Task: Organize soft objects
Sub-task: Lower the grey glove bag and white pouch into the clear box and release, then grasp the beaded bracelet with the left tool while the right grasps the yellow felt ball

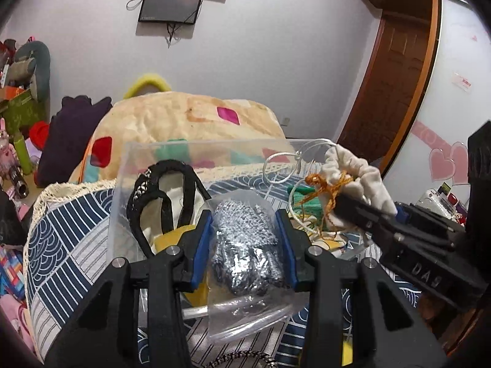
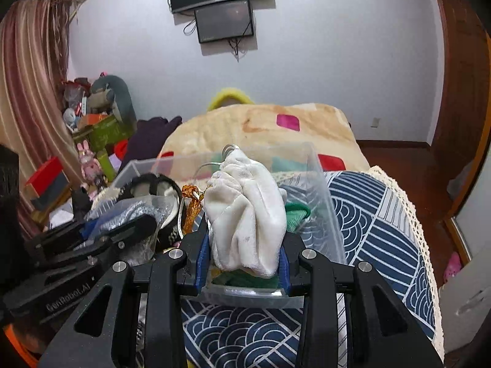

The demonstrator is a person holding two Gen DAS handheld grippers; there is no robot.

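Note:
My left gripper is shut on a clear plastic bag holding a silver scouring pad, held over the clear plastic bin. My right gripper is shut on a white plush drawstring pouch, also over the bin. In the left wrist view the pouch shows at the right with an orange cord and white string. A black braided headband lies in the bin. The left gripper shows at the left of the right wrist view.
The bin sits on a table with a blue-and-white wave-pattern cloth. Behind it is a cream blanket with coloured patches. Cluttered toys and boxes stand at the left. A wooden door is at the right.

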